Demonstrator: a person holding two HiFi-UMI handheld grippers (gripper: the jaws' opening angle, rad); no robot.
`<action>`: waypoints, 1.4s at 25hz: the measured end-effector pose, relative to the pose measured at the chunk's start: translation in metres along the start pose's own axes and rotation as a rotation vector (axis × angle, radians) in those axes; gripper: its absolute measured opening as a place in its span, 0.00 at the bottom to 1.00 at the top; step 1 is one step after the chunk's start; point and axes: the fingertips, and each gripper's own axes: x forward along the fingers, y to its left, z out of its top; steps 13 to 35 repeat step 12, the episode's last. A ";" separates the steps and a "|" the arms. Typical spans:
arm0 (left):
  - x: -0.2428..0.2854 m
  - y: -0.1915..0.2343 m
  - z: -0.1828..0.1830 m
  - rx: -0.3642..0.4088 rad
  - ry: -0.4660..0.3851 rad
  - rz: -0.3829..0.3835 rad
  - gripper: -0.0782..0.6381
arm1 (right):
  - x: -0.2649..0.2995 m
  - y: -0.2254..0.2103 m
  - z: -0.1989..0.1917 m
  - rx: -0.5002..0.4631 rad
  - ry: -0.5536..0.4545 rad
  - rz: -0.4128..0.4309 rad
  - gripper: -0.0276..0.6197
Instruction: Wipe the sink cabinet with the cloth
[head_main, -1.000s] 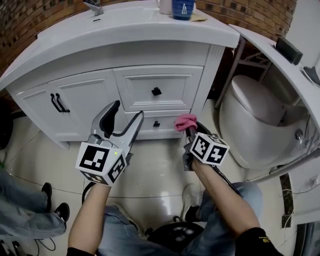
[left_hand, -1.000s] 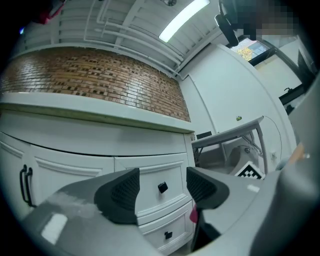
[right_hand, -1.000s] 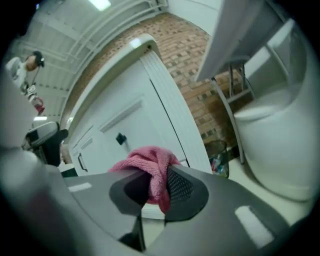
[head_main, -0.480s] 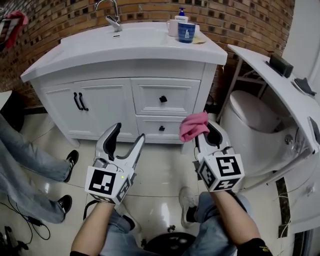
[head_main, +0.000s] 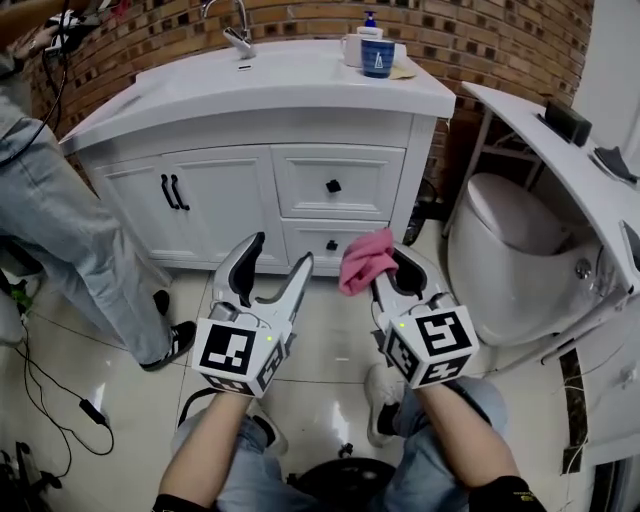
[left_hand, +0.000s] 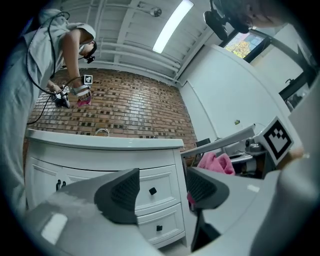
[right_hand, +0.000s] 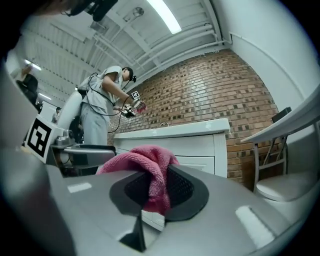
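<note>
A white sink cabinet (head_main: 250, 190) with black handles stands against a brick wall, ahead of both grippers. A pink cloth (head_main: 364, 260) is pinched in my right gripper (head_main: 385, 268), whose jaws are shut on it; in the right gripper view the cloth (right_hand: 150, 172) bunches up over the pads. My left gripper (head_main: 272, 262) hangs open and empty beside it, apart from the cabinet; its view shows the cabinet drawers (left_hand: 155, 192) between the jaws. Both grippers are held above the floor, short of the cabinet front.
A person in jeans (head_main: 70, 240) stands at the left by the cabinet. A white toilet (head_main: 520, 250) and a slanted white panel (head_main: 560, 150) are at the right. A blue cup (head_main: 378, 58) and faucet (head_main: 238, 35) sit on the countertop. Cables (head_main: 60, 400) lie on the tiled floor.
The view has lifted, showing more of the cabinet top and wall. The person at the left has stepped closer. Both grippers have shifted slightly, the cloth still held.
</note>
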 end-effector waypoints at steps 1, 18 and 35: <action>0.001 -0.003 0.000 0.002 0.002 -0.003 0.52 | -0.001 -0.001 0.001 0.003 -0.003 -0.001 0.12; 0.004 -0.007 -0.003 0.016 0.014 -0.017 0.52 | -0.010 -0.008 0.011 -0.016 -0.027 -0.007 0.12; 0.004 -0.007 -0.003 0.016 0.014 -0.017 0.52 | -0.010 -0.008 0.011 -0.016 -0.027 -0.007 0.12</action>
